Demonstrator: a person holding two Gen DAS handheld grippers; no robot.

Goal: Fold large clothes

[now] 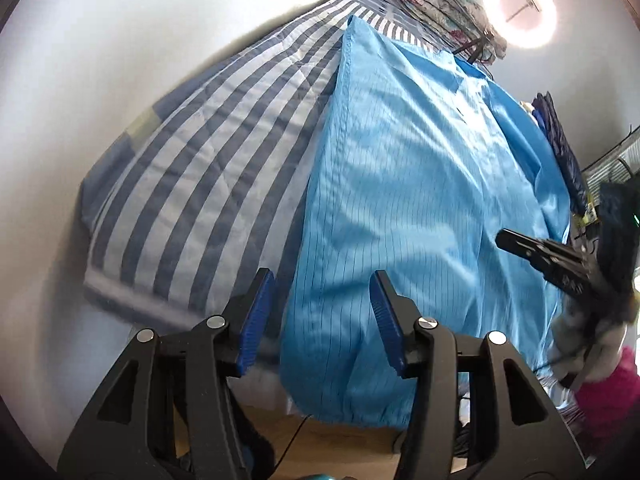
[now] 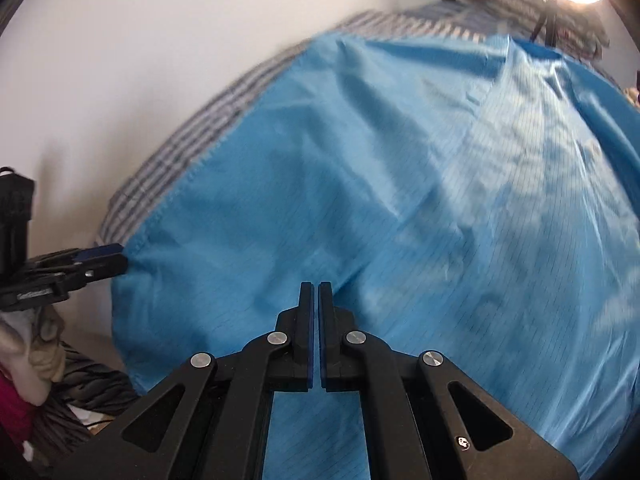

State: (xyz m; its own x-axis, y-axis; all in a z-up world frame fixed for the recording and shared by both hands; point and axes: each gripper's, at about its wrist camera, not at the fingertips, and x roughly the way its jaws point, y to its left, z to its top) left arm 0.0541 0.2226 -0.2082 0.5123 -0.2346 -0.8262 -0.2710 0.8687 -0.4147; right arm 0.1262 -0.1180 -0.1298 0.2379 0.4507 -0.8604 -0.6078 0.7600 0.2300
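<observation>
A striped quilt [image 1: 192, 184] covered the bed. On it lay a large light-blue garment [image 1: 420, 184], its long axis running from the collar at the quilt's far end, near a ring light [image 1: 519, 8], to the gathered hem hanging off the quilt's near edge. The left gripper [image 1: 322, 320] sat over the garment's left border above that edge, jaws apart, nothing pinched between its blue pads [image 1: 256, 320]. The right gripper [image 2: 315, 312] hovered over the garment's near middle, pressed shut and seemingly empty. The left looked nearer a graspable edge.
</observation>
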